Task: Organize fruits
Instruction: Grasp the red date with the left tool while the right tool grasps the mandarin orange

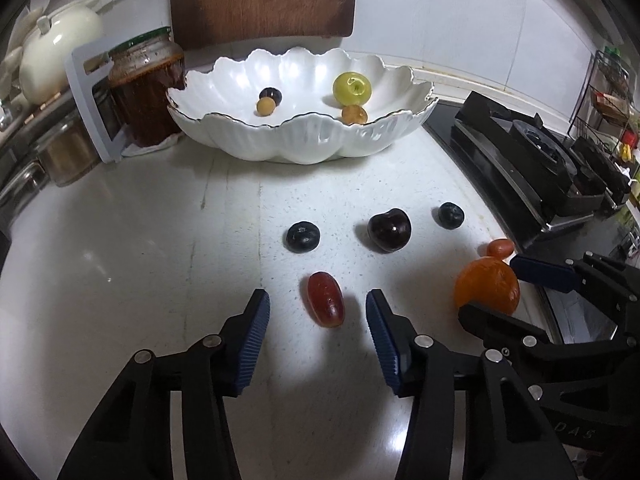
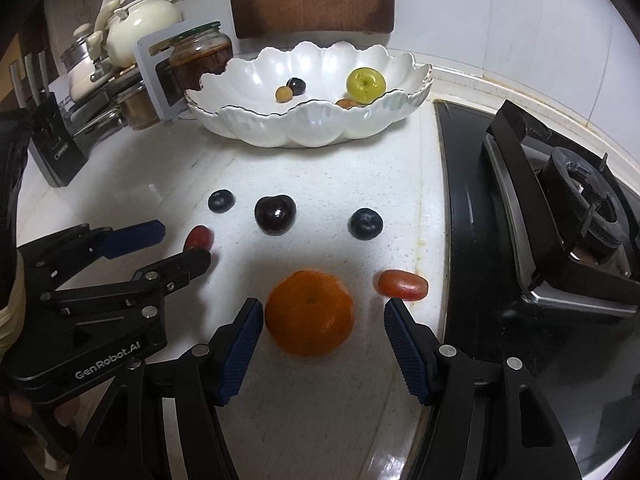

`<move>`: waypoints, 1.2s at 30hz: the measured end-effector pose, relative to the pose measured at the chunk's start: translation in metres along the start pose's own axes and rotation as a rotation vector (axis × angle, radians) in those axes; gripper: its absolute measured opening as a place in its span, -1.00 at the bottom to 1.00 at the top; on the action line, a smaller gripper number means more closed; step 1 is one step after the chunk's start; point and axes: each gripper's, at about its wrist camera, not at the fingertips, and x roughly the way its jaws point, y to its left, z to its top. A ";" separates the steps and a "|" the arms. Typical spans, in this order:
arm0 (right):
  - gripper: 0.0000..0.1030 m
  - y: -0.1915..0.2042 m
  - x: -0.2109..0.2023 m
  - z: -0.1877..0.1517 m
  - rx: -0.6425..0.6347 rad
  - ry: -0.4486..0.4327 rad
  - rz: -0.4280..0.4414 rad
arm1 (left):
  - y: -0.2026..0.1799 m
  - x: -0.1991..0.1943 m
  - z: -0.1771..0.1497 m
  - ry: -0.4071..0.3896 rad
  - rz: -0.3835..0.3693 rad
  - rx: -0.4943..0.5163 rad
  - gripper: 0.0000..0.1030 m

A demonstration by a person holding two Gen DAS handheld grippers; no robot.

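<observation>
On the white counter, a red grape (image 1: 325,299) lies between the blue pads of my left gripper (image 1: 318,304), which do not touch it. A mandarin (image 2: 309,312) sits inside my right gripper (image 2: 324,312), whose right pad stands clear of it. Each view also shows the other gripper from the side: the right gripper (image 1: 488,288) around the mandarin (image 1: 486,286), the left gripper (image 2: 185,243) around the grape (image 2: 199,237). Beyond lie two blueberries (image 1: 303,237) (image 1: 451,215), a dark cherry (image 1: 389,229) and a small red tomato (image 2: 403,284). The scalloped white bowl (image 1: 304,136) holds a green fruit (image 1: 352,88) and three small fruits.
A gas stove (image 2: 560,208) borders the counter on the right. A jar of red preserve (image 1: 146,88), a white teapot (image 1: 60,44) and metal pots stand at the left. A wooden cutting board (image 1: 264,0) leans on the wall behind the bowl.
</observation>
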 end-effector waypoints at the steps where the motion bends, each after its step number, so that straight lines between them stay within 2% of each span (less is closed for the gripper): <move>1: 0.15 0.000 0.001 0.000 0.002 0.001 0.005 | 0.000 0.002 0.000 0.002 0.000 -0.003 -0.09; 7: -0.11 0.003 0.003 0.001 -0.010 0.007 0.041 | -0.002 0.009 0.003 0.017 -0.012 -0.009 -0.36; 13: -0.13 0.004 0.003 0.001 -0.017 0.001 0.037 | -0.001 0.011 0.002 0.027 -0.010 -0.016 -0.61; 25: -0.14 -0.001 -0.009 0.003 0.005 -0.029 0.042 | -0.003 -0.009 0.001 -0.008 -0.010 -0.030 -0.64; 36: -0.14 -0.008 -0.030 0.012 0.021 -0.092 0.042 | -0.008 -0.041 0.005 -0.080 -0.013 -0.036 -0.64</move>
